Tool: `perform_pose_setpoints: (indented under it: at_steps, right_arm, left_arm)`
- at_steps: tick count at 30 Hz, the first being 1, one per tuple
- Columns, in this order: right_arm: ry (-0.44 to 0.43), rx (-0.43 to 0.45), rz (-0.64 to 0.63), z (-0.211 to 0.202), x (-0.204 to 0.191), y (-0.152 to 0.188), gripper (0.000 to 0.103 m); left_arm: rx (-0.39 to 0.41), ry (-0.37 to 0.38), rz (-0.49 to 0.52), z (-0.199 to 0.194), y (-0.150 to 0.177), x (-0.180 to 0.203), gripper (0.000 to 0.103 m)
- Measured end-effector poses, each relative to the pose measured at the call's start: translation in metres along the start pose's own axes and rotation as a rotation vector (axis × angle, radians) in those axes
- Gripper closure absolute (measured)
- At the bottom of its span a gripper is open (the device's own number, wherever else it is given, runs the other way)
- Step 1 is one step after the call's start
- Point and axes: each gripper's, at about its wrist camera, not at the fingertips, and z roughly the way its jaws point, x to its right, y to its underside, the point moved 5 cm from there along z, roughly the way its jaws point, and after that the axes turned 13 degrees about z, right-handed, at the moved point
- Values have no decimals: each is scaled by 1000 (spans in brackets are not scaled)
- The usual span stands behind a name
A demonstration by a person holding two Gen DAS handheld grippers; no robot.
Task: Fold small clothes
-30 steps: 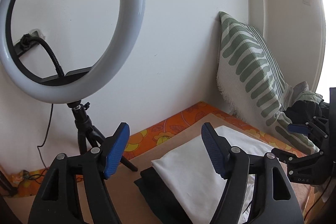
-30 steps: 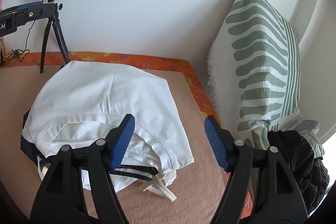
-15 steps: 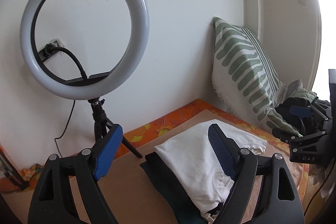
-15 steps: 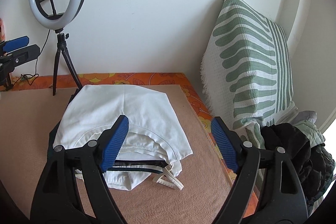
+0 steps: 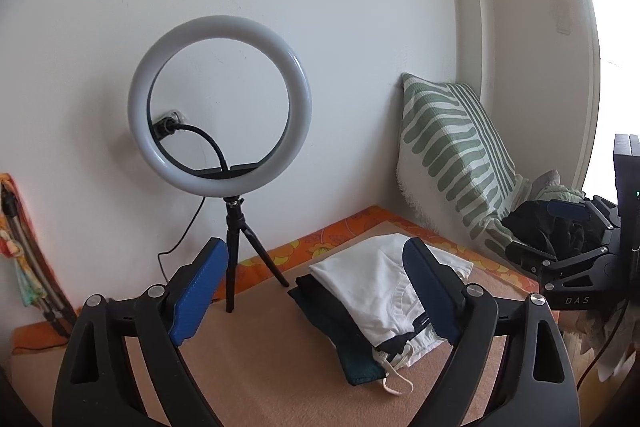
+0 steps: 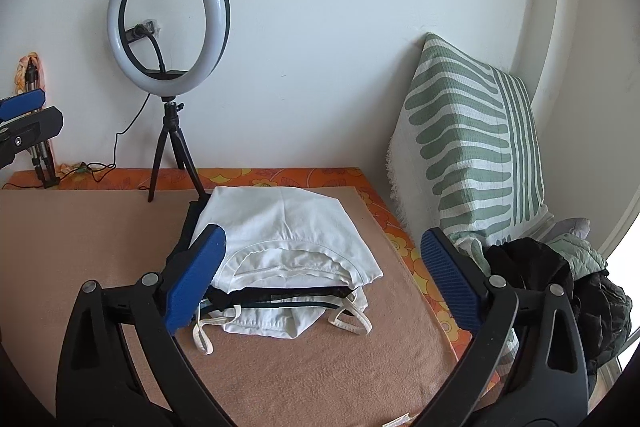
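Tan mat (image 6: 100,239), folded clothes stack (image 6: 288,247) beyond both hand-held grippers, left (image 5: 316,291) & right (image 6: 324,279), jaws opening, empty.

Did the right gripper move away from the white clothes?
Yes. The right gripper backed up and away: the folded white clothes and ring light look smaller, jaws opening, empty.

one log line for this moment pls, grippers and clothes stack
left gripper: opening, empty | right gripper: opening, empty | folded white garment: atop stack on brown mat | unfolded dark pile: beside pillow
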Motion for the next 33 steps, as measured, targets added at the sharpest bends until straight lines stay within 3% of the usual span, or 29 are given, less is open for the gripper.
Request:
perform_pose_setpoints:
  at_steps: [6,16,25,33]
  right_arm:
    - [-16,25,49,-40,-20,19,0]
    - [-33,25,66,-87,-48,76,0]
    - [-43,17,56,-101,-62,127,0]
    - [-51,29,94,-104,-67,141,0]
  left_arm:
    - [28,-14,-5,-56,11,-4,7]
    - [15,-35,11,-140,57,4,1]
    - [-80,-76,62,-170,121,21,1]
    - [-138,-96,22,-173,166,26,1]
